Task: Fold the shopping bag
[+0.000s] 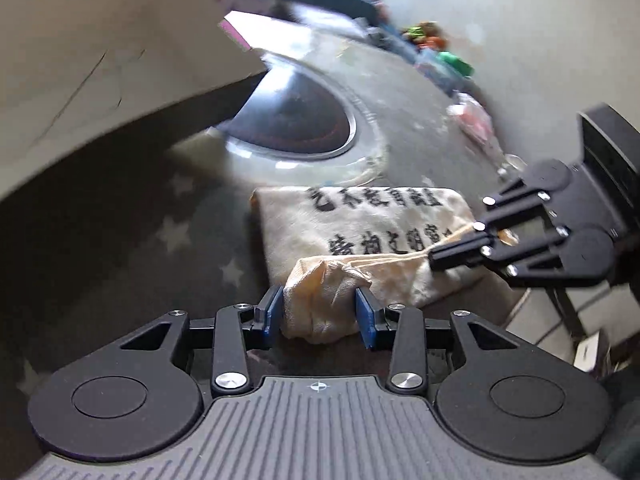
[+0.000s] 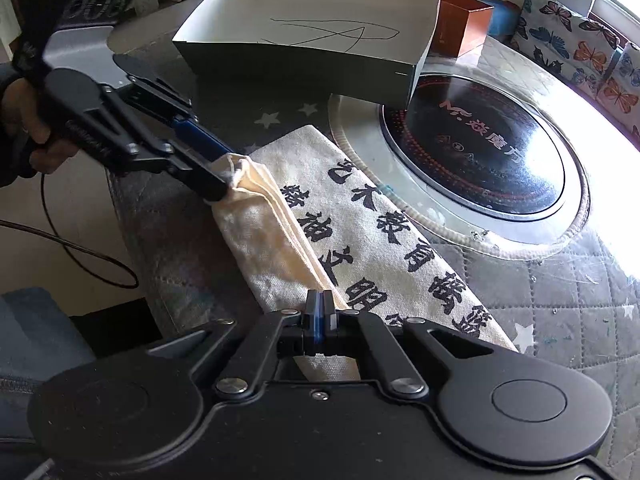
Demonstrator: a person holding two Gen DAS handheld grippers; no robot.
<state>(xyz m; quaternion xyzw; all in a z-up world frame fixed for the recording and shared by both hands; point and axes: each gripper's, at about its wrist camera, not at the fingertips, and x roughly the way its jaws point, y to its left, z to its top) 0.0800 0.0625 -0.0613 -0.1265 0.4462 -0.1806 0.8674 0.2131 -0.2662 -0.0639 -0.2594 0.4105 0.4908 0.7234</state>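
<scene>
Right gripper (image 2: 319, 316): clenched on the near end of the cream handle strap (image 2: 280, 216), blue pads pressed together with the cloth between.
Left gripper (image 1: 320, 312): grasped a bunched fold of cloth, blue pads apart only by the thickness of the bundle; seen from the right wrist view (image 2: 224, 184) at the far end of the strap, tips buried in the fabric.
Hand (image 2: 28, 128): wrapped around the grip of the left tool, at the left edge of the right wrist view, with a black cable (image 2: 80, 248) looped below.
Shopping bag (image 2: 380, 232): lay flat on the tabletop (image 2: 580, 300), folded into a long strip, black printed characters facing up, strap stretched along its left edge between both grippers.
Tabletop cover: grey quilted cloth with pale stars, under the bag.
Induction plate (image 2: 476, 156): round, black, set in the tabletop just beyond the bag.
Paper box (image 2: 312, 28): open, white, with a pen scribble inside, stood behind the bag, one corner over the plate rim.
Cushions (image 2: 576, 40): butterfly pattern, far right.
</scene>
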